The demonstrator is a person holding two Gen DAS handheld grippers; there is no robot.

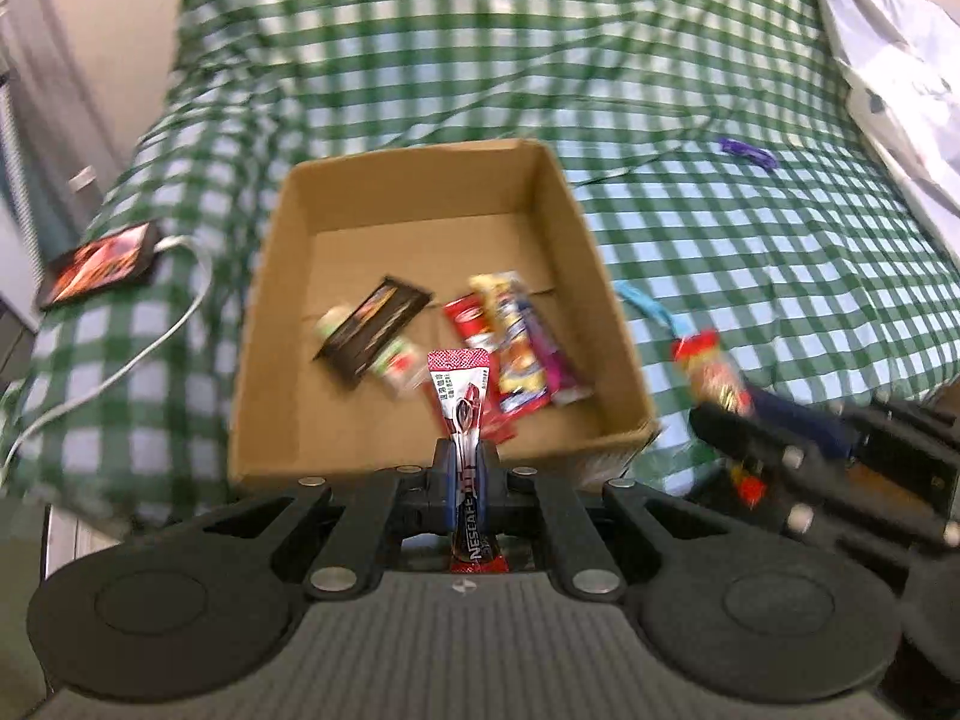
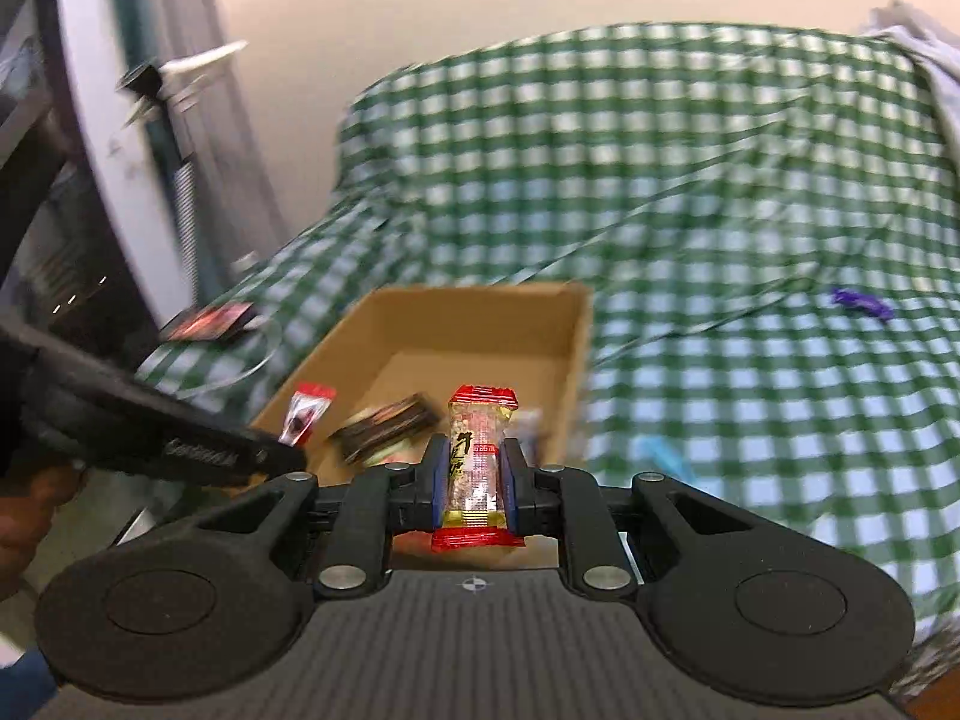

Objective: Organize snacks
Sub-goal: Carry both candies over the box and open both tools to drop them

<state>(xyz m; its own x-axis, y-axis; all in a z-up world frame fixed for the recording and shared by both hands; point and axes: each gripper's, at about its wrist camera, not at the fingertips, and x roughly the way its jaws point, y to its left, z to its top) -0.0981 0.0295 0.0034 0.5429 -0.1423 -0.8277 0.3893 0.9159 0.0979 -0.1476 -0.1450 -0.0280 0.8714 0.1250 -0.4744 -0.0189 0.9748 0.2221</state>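
An open cardboard box point(image 1: 558, 228) sits on the green checked cloth and holds several snack packets, among them a dark packet point(image 1: 372, 330) and a red and yellow one point(image 1: 510, 336). My left gripper point(image 1: 463, 462) is shut on a red Nescafe stick point(image 1: 459, 396), held upright over the box's near wall. My right gripper point(image 2: 474, 468) is shut on a red-ended candy bar point(image 2: 477, 462), just short of the box point(image 2: 576, 348). In the left wrist view the right gripper point(image 1: 720, 414) shows at the right with its bar point(image 1: 714, 378).
A phone point(image 1: 99, 264) with a white cable point(image 1: 132, 360) lies left of the box. A purple wrapper point(image 1: 747, 151) lies far right on the cloth and a blue packet point(image 1: 648, 306) lies beside the box. White fabric point(image 1: 888, 60) is at the right edge.
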